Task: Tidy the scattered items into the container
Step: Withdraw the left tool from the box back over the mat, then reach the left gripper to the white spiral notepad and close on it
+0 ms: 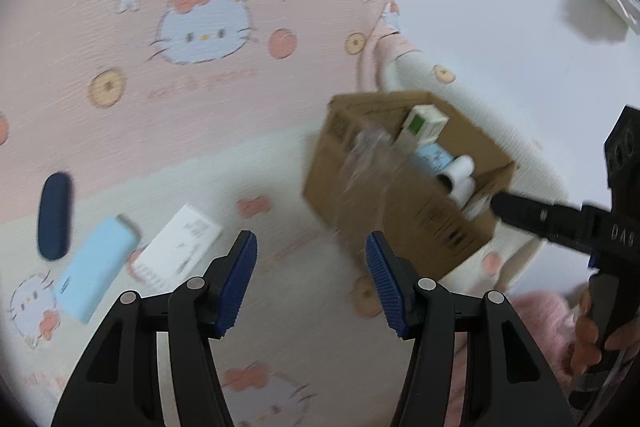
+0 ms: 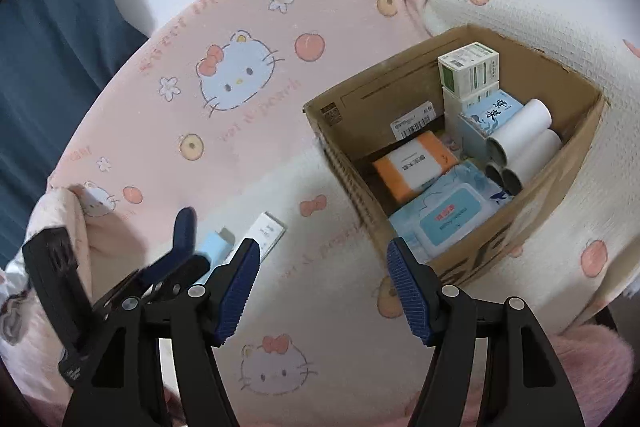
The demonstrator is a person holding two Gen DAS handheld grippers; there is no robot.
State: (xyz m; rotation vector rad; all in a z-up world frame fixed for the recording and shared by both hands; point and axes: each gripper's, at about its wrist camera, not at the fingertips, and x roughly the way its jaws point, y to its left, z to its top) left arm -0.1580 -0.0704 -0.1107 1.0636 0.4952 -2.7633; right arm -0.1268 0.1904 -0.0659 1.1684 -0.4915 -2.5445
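Cardboard box at two o'clock on the cartoon-cat blanket, packed with wipes and paper rolls. At nine o'clock: light-blue box, white box, dark case. Left gripper and right gripper both gape wide, empty.

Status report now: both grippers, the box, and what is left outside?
Left gripper open, empty. Right gripper open, empty. Cardboard box part filled. Navy case, blue box, white box outside. Nothing blocking.

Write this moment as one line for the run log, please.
left hand-held gripper: open, empty | right hand-held gripper: open, empty | cardboard box: partly filled | light blue box, white box: on blanket
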